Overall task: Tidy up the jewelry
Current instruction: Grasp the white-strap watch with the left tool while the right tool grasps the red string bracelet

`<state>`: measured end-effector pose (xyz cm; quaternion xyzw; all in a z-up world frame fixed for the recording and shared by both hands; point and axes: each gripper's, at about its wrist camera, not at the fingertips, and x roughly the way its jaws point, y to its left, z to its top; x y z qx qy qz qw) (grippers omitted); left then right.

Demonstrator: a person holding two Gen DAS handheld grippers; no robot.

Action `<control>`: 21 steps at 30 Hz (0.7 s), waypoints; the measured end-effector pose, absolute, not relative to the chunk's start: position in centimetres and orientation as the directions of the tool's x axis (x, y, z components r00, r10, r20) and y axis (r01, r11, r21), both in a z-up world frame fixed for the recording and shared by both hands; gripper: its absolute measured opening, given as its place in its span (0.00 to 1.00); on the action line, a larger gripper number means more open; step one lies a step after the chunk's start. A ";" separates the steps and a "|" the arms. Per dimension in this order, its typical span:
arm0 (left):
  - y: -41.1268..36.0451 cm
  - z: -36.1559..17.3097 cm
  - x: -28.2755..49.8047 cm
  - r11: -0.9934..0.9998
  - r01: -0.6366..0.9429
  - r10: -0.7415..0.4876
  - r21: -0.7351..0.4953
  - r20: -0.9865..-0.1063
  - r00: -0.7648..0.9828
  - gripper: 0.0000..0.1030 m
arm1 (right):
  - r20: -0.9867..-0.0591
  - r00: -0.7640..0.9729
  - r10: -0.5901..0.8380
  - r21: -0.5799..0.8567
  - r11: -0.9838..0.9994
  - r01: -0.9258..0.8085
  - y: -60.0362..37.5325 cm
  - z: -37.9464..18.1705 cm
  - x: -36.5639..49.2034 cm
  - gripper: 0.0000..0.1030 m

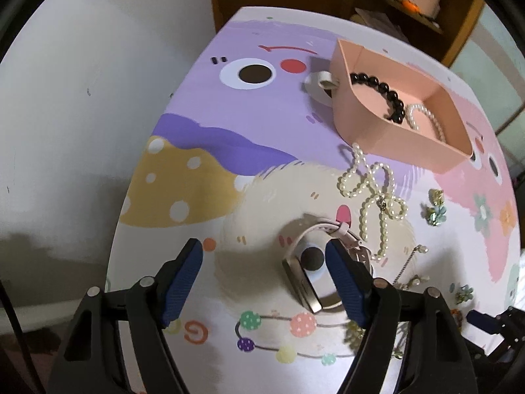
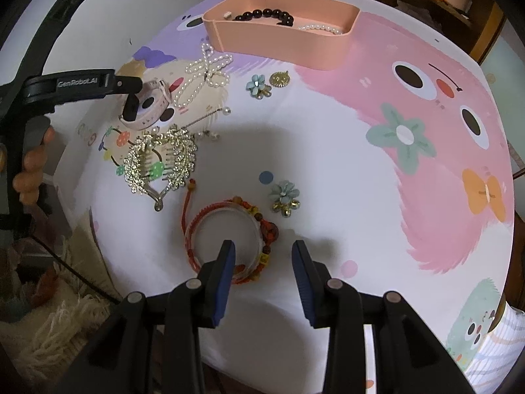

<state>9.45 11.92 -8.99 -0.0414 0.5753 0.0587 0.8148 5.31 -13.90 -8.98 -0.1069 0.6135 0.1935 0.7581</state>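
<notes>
A pink tray (image 1: 387, 134) (image 2: 282, 46) at the far side holds a black bead bracelet (image 1: 377, 88) (image 2: 265, 14) and a pearl strand (image 1: 426, 121). My left gripper (image 1: 264, 262) is open over a pale pink watch (image 1: 308, 272) (image 2: 151, 108); its right finger is inside the strap loop. A pearl bow (image 1: 374, 193) (image 2: 205, 72) lies just beyond. My right gripper (image 2: 264, 256) is open over a red braided bracelet (image 2: 226, 239); its left finger is inside the loop.
A gold leaf hair clip (image 2: 160, 161), blue flower earrings (image 2: 283, 197) (image 2: 257, 85), a gold round pendant (image 2: 279, 78) and a pearl pin (image 2: 210, 115) lie on the cartoon-print mat (image 2: 361, 180). A white ring-shaped thing (image 1: 320, 83) lies behind the tray. The table edge is close at the left.
</notes>
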 end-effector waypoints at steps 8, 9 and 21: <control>10.8 -10.4 11.3 0.996 -0.081 0.065 0.044 -0.955 0.289 0.65 | -0.977 0.160 0.143 0.063 0.904 -0.423 -13.7 -9.5 5.5 0.22; 10.7 -10.6 11.6 0.996 -0.073 0.067 0.048 -0.958 0.280 0.65 | -0.977 0.162 0.136 0.055 0.903 -0.426 -13.5 -9.6 5.5 0.22; 8.9 -10.3 11.7 1.000 0.027 0.006 0.014 -0.962 0.274 0.08 | -0.976 0.204 0.070 -0.038 0.875 -0.483 -11.4 -10.0 5.7 0.19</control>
